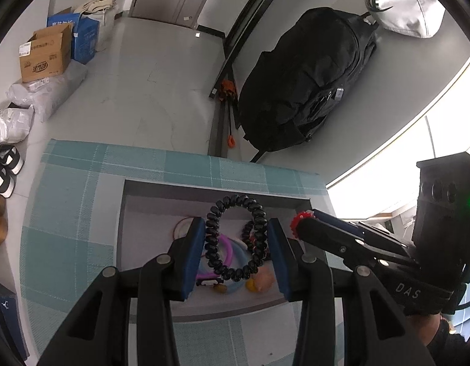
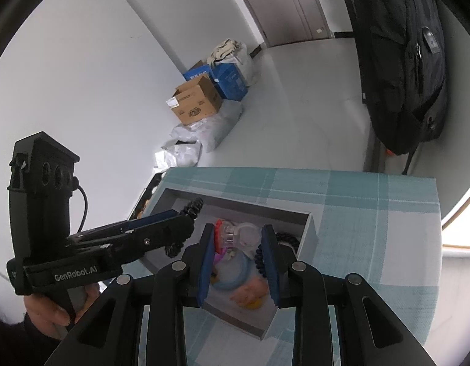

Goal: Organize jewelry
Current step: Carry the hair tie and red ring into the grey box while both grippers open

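Observation:
A black coiled bracelet (image 1: 235,238) hangs upright between the blue pads of my left gripper (image 1: 235,223), which is shut on it just above the grey box (image 1: 162,195). In the box lie pink and blue rings (image 1: 227,248), another black coil (image 1: 246,231) and a peach and yellow piece (image 1: 261,282). My right gripper (image 2: 237,229) is shut on a clear ring with a red beaded trim (image 2: 232,234), also over the box (image 2: 308,231). From the left wrist view the right gripper (image 1: 305,221) shows that red trim (image 1: 298,219) at its tip. The left gripper (image 2: 189,218) carries the black coil (image 2: 194,207).
The box sits on a table under a teal checked cloth (image 1: 82,213). Beyond the table's far edge, a black backpack (image 1: 305,79) is on the right. Cardboard boxes (image 1: 46,55), plastic bags and sandals (image 1: 5,167) are on the floor at the left. A hand (image 2: 52,311) holds the left gripper's handle.

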Tool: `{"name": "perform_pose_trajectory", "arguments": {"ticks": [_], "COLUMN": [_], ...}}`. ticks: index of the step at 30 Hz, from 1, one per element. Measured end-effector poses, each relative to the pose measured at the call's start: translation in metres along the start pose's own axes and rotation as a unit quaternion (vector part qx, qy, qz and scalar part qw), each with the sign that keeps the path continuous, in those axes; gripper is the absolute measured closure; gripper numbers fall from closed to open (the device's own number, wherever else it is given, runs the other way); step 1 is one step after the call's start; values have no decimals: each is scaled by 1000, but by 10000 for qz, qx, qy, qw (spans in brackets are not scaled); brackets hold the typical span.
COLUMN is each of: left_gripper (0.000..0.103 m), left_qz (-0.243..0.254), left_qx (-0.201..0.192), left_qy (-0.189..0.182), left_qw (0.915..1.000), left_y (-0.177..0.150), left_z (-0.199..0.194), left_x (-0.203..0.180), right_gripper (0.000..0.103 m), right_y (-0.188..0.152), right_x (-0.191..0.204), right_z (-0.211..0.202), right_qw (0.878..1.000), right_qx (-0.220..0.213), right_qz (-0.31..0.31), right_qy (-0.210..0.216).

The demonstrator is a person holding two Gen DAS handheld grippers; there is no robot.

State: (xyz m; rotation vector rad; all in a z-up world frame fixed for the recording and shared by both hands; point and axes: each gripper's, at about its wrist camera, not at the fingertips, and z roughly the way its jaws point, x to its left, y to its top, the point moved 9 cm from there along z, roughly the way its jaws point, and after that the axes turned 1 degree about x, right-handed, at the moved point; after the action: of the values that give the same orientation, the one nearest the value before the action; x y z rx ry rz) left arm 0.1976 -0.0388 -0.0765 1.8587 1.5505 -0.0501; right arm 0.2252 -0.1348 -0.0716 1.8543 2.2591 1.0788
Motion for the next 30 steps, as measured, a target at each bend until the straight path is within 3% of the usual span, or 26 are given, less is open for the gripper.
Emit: {"name": "perform_pose_trajectory", "arguments": {"ticks": [11, 13, 16, 21, 25, 30], "left_gripper": [65, 58, 45, 40, 39, 38], "left_qz": [0, 27, 8, -25, -16, 18], "left_qx": [11, 10, 30, 32, 25, -4], "left_qy": [-109, -152, 65, 7, 23, 106], "left_qw": [9999, 9999, 10000, 10000, 10000, 9999], "left_y": [1, 1, 1, 1, 0, 0], "left_z": [1, 1, 3, 2, 1, -1], "left_x": [0, -2, 2, 3, 4, 6], "right_gripper": [74, 73, 72, 69, 40, 38], "right_y": [0, -1, -3, 1, 2, 4], "right_x": [-2, -4, -5, -6, -6, -10], "right_z": [2, 3, 2, -9, -10, -18], "right_qw": [9999, 9999, 9999, 9998, 9997, 9994], "right_qx": [8, 27, 46, -151, -180, -303], "right_qz": [99, 122, 150, 93, 133, 168], "right_qy": [38, 44, 15, -22, 33, -19]}}
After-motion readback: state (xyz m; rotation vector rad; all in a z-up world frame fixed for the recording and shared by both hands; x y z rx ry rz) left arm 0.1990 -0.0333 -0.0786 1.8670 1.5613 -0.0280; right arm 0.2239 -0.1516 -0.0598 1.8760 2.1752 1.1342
